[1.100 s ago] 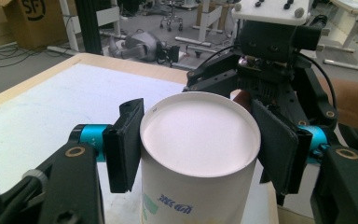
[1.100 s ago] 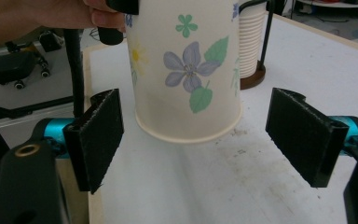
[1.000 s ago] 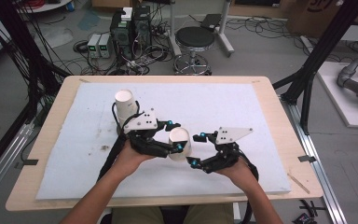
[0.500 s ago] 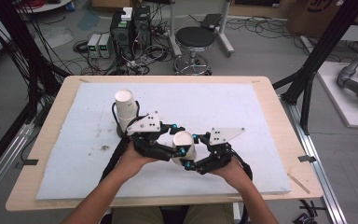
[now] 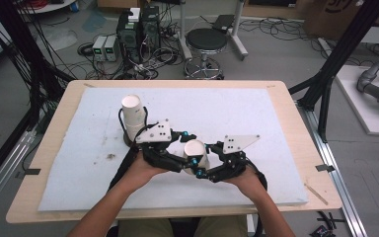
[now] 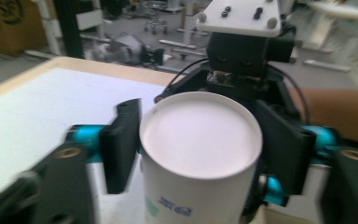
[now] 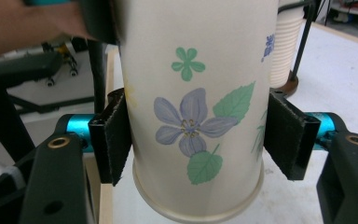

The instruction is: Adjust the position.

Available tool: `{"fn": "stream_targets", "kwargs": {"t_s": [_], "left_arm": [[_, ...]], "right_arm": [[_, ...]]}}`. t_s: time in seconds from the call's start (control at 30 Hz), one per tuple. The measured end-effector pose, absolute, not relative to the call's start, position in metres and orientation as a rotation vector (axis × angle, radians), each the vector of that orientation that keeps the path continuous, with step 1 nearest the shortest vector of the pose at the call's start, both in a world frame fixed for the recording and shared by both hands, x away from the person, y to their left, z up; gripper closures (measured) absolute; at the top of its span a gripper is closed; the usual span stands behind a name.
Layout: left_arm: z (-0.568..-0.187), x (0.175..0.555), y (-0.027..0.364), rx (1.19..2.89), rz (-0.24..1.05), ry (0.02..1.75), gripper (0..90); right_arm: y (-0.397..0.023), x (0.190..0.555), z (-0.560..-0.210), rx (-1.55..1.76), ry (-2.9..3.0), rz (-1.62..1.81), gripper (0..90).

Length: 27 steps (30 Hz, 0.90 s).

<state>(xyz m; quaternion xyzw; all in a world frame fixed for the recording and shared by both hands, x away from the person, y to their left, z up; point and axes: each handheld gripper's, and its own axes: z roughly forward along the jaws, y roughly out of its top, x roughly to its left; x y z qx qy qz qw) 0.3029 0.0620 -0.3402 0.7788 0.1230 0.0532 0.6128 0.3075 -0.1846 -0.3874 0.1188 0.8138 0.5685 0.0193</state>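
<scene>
Now both grippers meet on one paper cup

I have the white paper cup printed with blue flowers and green leaves [image 5: 196, 153] held upside down above the white foam mat [image 5: 276, 118] that covers the pale wooden table [image 5: 296, 128], near the edge closest to the person. In the high view it sits between the left gripper [image 5: 181, 159] and the right gripper [image 5: 203, 170], with its flat white bottom facing up.

In the right gripper view, that gripper's jaws have just been closing with the cup [image 7: 193, 107] between them. Its two black pads [image 7: 116, 135] now lie against the cup wall on either side, just above the rolled rim at the low end, so I read the right gripper [image 7: 198, 135] as grasping the cup.

The left gripper's jaws have just been opening. In the left gripper view the cup [image 6: 200, 154] stands straight ahead with its round bottom toward the camera, and the pads either side of it belong to the right gripper [image 6: 205, 149] facing me. The left gripper's own jaws are blurred at the bottom corners; they stand apart from the cup, so I take them as released.

Behind the left gripper, a tall stack of white ribbed paper cups [image 5: 133, 116] stands upright on a dark round base on the mat.
</scene>
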Motion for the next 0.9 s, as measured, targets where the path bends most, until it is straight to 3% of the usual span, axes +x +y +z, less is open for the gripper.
{"fn": "stream_targets", "kwargs": {"t_s": [0.03,0.07,0.9], "left_arm": [[-0.342,0.302,0.060,1.808,0.154,0.346,11.9],[-0.342,0.302,0.060,1.808,0.154,0.346,8.2],[-0.343,0.306,0.083,1.961,0.057,0.338,10.7]], "right_arm": [[-0.185,0.307,-0.387,0.366,2.533,1.744,31.8],[-0.185,0.307,-0.387,0.366,2.533,1.744,31.8],[-0.188,0.312,-0.363,0.179,2.746,1.313,32.4]]}}
